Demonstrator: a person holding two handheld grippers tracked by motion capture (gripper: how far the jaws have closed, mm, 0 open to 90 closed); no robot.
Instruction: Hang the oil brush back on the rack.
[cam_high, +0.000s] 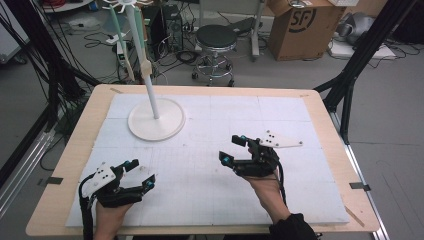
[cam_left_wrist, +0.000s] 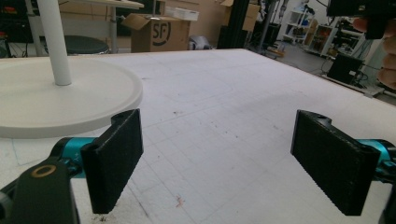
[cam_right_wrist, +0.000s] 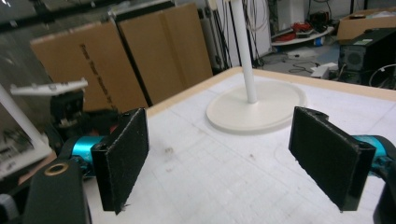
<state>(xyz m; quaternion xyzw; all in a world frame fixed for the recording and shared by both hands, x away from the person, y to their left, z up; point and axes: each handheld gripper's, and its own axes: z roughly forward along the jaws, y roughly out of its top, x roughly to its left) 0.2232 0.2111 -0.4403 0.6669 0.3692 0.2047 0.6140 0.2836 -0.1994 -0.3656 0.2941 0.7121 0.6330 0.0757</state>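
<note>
On the table (cam_high: 75, 150), near edge: both hands are holding their tools low over the white mat (cam_high: 210, 150), nothing between them.
Left gripper (cam_high: 141, 174): sitting at the near left of the mat, its jaws standing wide apart and gripping nothing; in the left gripper view (cam_left_wrist: 217, 163) only bare mat is lying between the two black pads.
Right gripper (cam_high: 231, 149): hovering right of centre, jaws spread wide and holding nothing; in the right gripper view (cam_right_wrist: 219, 156) the gap is showing bare mat.
White stand (cam_high: 156, 120): resting on the far left part of the mat, its round base flat and its thin pole rising upright; it is standing well apart from both grippers. In the left gripper view (cam_left_wrist: 60, 93) it is lying ahead and to the left; in the right gripper view (cam_right_wrist: 254, 105) it is lying ahead, between the jaws' lines.
Hands: the left hand (cam_high: 107, 212) and right hand (cam_high: 267, 187) are coming in from the near edge.
Beyond the table: a black stool (cam_high: 216, 37) and a cardboard box (cam_high: 302, 25) are sitting on the floor.
</note>
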